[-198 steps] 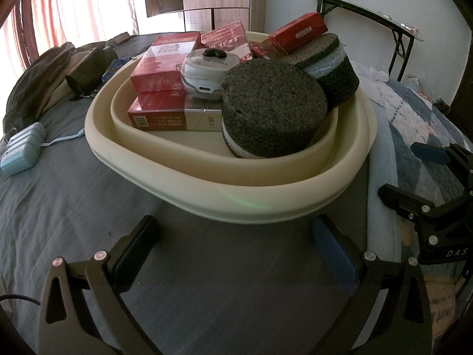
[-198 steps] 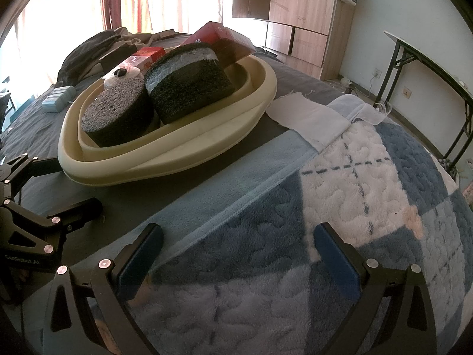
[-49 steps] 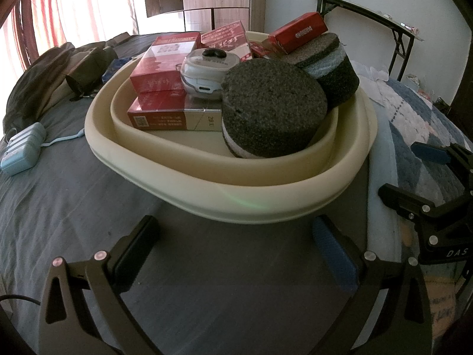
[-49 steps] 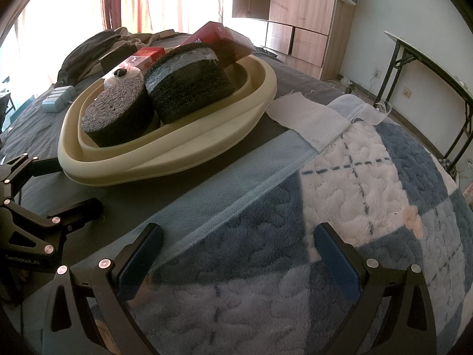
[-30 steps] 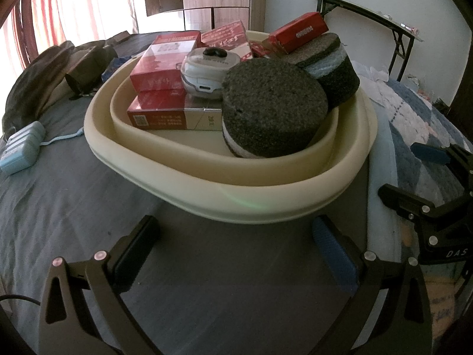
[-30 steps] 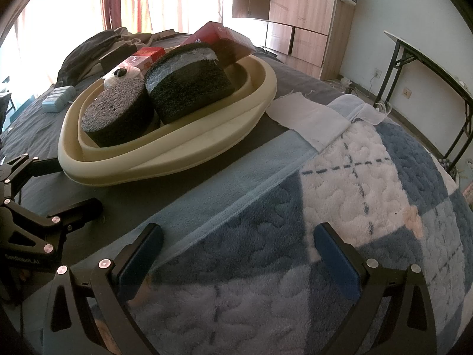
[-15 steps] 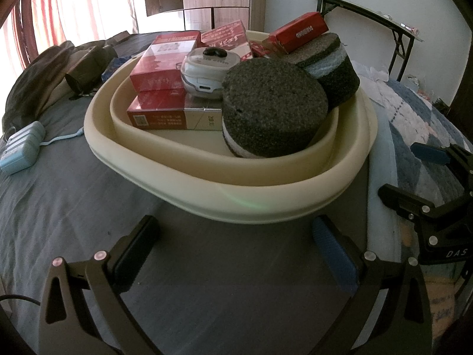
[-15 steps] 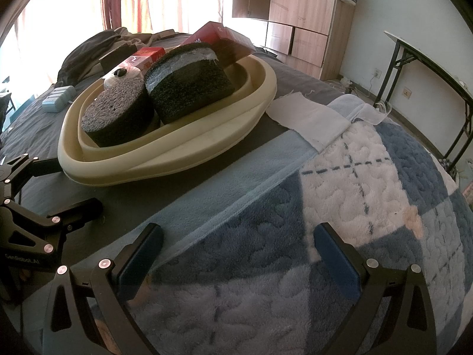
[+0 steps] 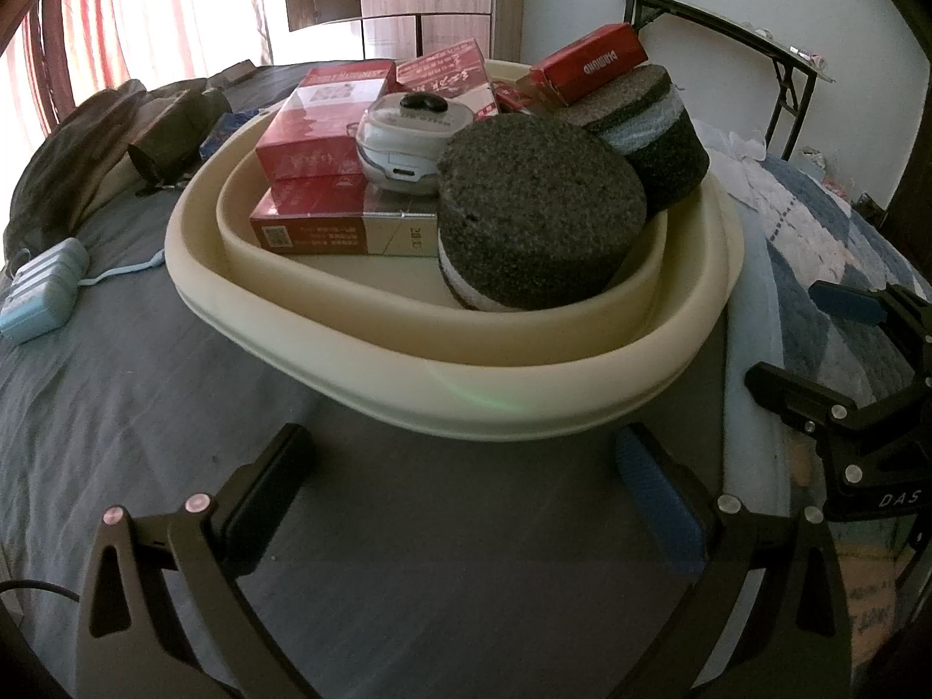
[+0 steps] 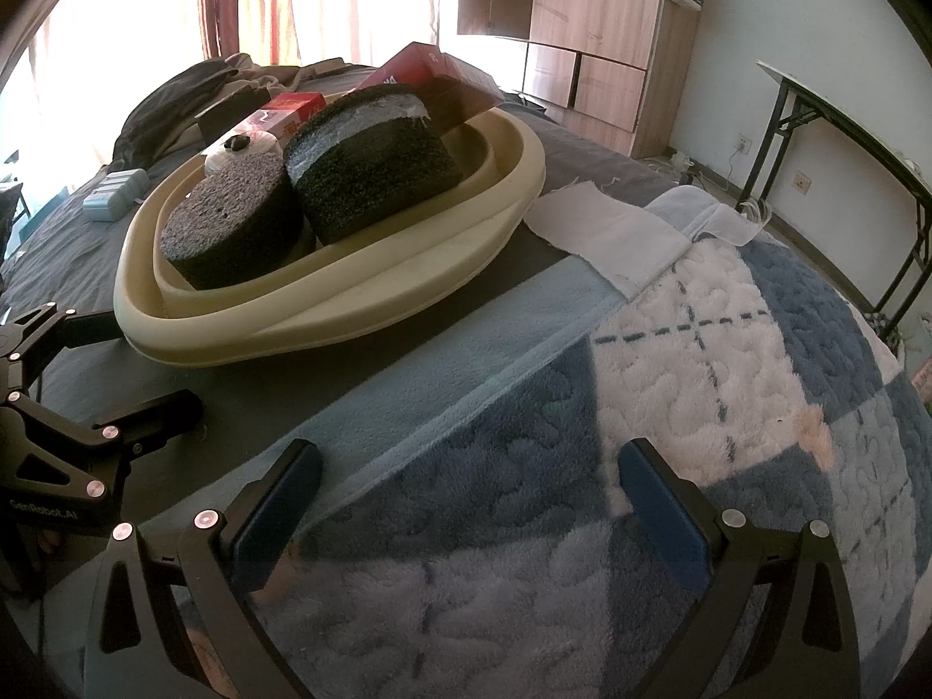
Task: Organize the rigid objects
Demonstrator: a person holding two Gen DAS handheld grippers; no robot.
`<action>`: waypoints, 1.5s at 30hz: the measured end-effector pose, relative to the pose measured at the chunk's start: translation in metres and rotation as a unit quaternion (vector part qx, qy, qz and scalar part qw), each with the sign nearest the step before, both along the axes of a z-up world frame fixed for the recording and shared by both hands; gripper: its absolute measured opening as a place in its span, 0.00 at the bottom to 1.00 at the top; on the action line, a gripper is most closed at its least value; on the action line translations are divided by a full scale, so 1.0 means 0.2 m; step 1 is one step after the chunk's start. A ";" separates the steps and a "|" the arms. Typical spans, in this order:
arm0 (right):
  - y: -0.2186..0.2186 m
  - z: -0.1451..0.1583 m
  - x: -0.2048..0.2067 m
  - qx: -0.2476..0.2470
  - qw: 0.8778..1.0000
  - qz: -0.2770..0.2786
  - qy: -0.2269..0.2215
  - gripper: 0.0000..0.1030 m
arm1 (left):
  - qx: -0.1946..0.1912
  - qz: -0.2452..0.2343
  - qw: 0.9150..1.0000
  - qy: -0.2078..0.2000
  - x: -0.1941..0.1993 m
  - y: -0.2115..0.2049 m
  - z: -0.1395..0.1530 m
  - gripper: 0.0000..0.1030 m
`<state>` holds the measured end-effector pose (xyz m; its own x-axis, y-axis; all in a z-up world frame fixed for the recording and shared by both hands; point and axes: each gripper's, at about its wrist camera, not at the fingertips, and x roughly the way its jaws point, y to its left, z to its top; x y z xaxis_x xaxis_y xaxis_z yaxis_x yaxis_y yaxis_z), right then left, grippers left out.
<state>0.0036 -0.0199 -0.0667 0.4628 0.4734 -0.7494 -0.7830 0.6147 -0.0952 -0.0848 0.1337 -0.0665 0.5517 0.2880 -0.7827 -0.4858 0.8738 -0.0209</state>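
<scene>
A cream basin (image 9: 466, 390) sits on the bed and holds two dark round sponges (image 9: 536, 215), several red boxes (image 9: 320, 122) and a white round case (image 9: 408, 134). It also shows in the right wrist view (image 10: 349, 314) with the sponges (image 10: 373, 169). My left gripper (image 9: 460, 466) is open and empty, just short of the basin's near rim. My right gripper (image 10: 466, 489) is open and empty over the blue-and-white blanket (image 10: 670, 408), to the right of the basin. Each gripper shows in the other's view.
A light blue power strip (image 9: 41, 285) lies on the grey sheet at the left. Dark clothes (image 9: 87, 151) are heaped behind it. A white cloth (image 10: 606, 227) lies beside the basin. A folding table (image 10: 844, 134) and a wardrobe (image 10: 582, 29) stand beyond the bed.
</scene>
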 end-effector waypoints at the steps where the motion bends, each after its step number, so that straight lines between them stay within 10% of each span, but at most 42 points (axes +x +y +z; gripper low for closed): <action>1: 0.00 0.00 0.00 0.000 1.000 0.000 0.000 1.00 | 0.000 0.000 1.000 0.000 0.00 0.00 0.00 1.00; 45: 0.00 0.00 0.00 0.000 1.000 0.000 0.000 1.00 | -0.002 0.000 1.000 0.000 0.00 0.02 0.00 1.00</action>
<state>0.0032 -0.0200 -0.0668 0.4628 0.4736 -0.7493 -0.7831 0.6146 -0.0952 -0.0854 0.1378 -0.0669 0.5521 0.2853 -0.7834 -0.4852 0.8741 -0.0237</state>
